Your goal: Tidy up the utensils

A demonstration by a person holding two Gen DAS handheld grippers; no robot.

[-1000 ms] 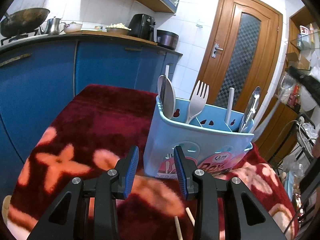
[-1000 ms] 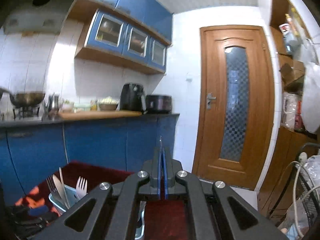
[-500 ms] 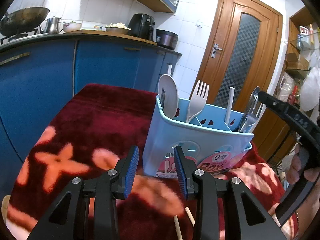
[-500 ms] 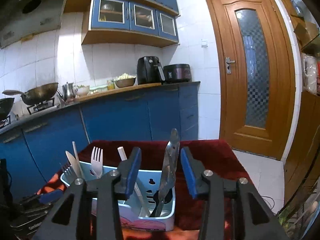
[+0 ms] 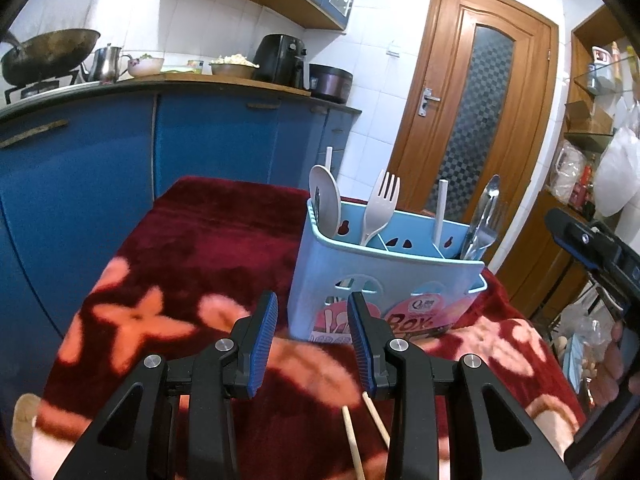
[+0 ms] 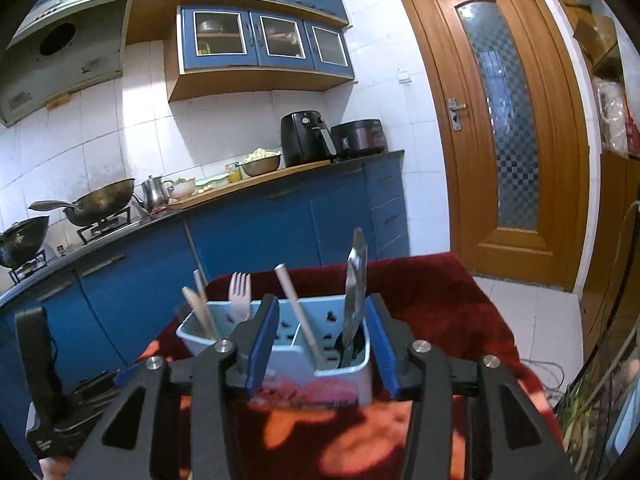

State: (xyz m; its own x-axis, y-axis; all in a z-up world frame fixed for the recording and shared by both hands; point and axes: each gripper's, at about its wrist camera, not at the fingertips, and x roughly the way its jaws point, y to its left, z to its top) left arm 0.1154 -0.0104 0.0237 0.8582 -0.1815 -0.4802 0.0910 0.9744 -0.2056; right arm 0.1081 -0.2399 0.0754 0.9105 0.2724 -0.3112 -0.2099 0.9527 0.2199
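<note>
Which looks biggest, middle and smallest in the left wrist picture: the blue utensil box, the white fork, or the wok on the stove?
1. blue utensil box, biggest by far.
2. wok.
3. white fork, smallest.
The wok sits far back on the stove, so it only looks small here; its real size against the box is unsure.

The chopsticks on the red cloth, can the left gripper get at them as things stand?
Probably yes. The chopsticks lie bare on the red cloth just below the open, empty left gripper; the caddy stands beyond them, not between.
</note>
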